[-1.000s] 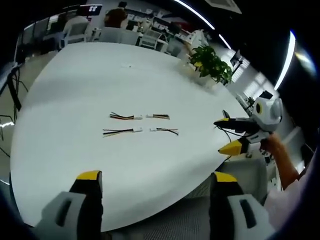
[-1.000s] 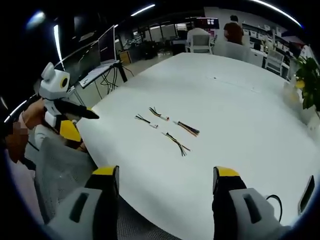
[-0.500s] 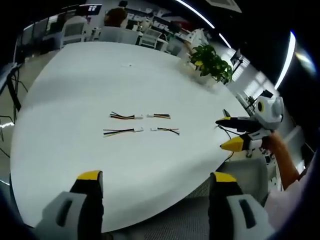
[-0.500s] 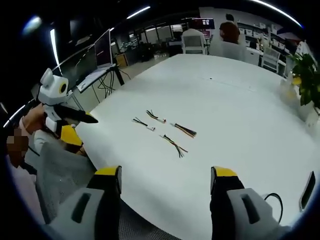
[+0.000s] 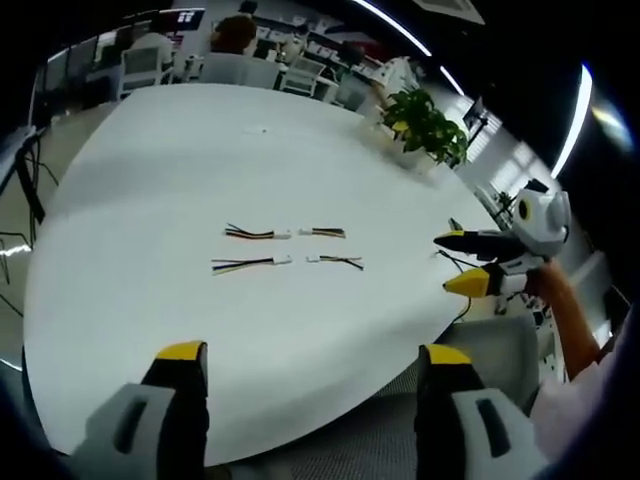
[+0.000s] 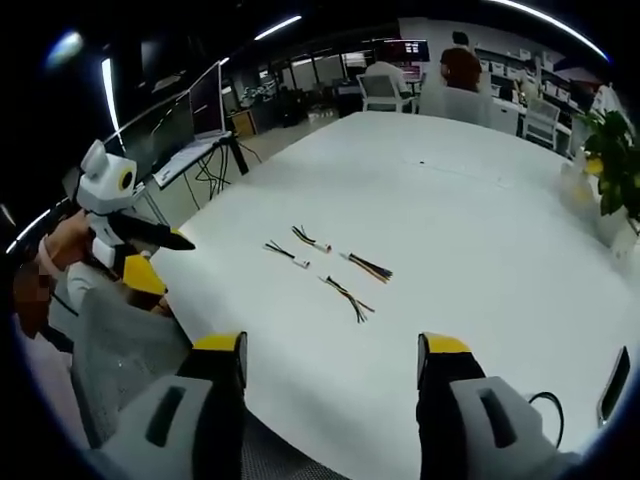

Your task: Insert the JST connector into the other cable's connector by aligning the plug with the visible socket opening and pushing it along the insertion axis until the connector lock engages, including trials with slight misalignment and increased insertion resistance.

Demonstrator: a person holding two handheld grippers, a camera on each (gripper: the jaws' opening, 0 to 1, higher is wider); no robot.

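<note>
Nothing joined yet: both tools hang back, wide open and empty.

On the white desk (image 5: 120,250), four short cables lie in two facing pairs with small gaps between their white connectors: the far-left cable (image 5: 253,234) faces the far-right cable (image 5: 324,232), and the near-left cable (image 5: 246,264) faces the near-right cable (image 5: 338,261). The left tool (image 5: 305,365) and right tool (image 6: 330,355) hover near the desk edge, well apart from the cables. Picking up, aligning and pushing home all remain, I judge.

Slight camera drift only; 4 cables (image 5: 285,248) unmoved.
</note>
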